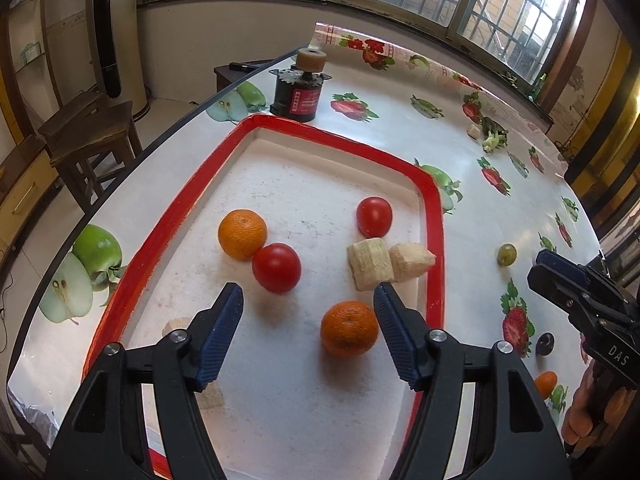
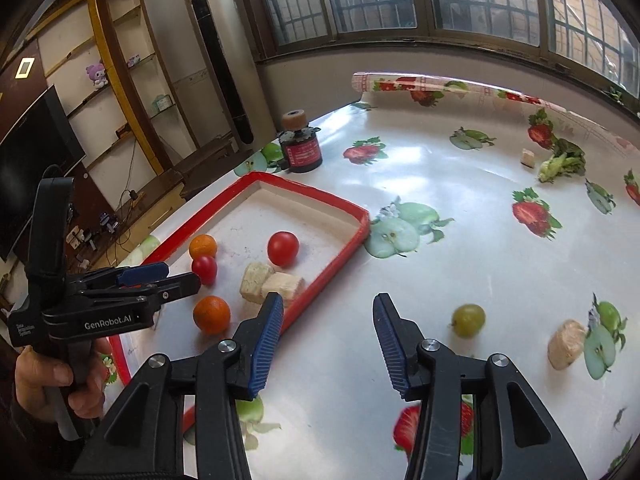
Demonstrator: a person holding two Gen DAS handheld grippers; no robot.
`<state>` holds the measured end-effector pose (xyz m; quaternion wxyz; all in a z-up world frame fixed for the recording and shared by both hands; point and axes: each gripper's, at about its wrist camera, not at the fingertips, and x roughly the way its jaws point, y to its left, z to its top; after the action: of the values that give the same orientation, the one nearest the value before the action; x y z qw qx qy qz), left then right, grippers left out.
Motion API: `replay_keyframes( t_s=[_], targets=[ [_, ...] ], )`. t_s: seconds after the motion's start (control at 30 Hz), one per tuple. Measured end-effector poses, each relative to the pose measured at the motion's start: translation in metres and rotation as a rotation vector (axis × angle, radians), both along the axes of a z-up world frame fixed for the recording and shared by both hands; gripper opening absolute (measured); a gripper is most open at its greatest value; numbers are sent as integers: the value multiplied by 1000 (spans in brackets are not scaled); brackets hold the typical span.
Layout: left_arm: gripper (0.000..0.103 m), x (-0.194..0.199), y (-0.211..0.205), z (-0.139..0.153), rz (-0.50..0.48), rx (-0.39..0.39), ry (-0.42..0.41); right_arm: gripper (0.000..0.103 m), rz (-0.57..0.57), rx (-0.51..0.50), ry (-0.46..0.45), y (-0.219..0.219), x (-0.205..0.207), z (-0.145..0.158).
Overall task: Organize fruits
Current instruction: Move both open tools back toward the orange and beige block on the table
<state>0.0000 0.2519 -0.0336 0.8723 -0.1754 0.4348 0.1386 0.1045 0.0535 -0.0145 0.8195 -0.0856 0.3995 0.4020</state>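
Inside the red-rimmed tray [image 1: 434, 240] lie two oranges [image 1: 349, 328], two tomatoes [image 1: 276, 267] and two pale chunks [image 1: 370, 264]. Above them the left gripper [image 1: 308, 300] gapes wide, empty, the near orange at its five o'clock. At three o'clock on the fruit-print tablecloth [image 2: 440, 248], the right gripper [image 2: 328, 312] stands partly open, empty, a green grape [image 2: 468, 320] at its three o'clock.

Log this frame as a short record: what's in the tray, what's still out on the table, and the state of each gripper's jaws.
tray: red-rimmed tray, white inside
in tray: two oranges, two tomatoes, two pale chunks touching each other
on table outside tray: green grape, pale chunk, broccoli piece, small pale piece
left gripper: jaws open, empty, above the tray
right gripper: jaws open, empty, over the table
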Motion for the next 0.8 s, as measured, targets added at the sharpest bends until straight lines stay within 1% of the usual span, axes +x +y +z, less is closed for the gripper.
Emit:
replay_keyframes(
  t_s=[0.2,0.4,0.53,0.8],
  targets=[
    [67,1,-26,10,-62,5,-21,49,-100,0,-2,-58,0,3],
    [67,5,-58,18,-132,18,-30,49,-181,-4,1,-107,1,4],
    [67,9,-77,22,-173,24,-31,49,-222,-2,3,-132,-1,4],
    [67,16,-107,25,-229,39,-23,49,-279,1,15,-169,-8,-2]
  ],
)
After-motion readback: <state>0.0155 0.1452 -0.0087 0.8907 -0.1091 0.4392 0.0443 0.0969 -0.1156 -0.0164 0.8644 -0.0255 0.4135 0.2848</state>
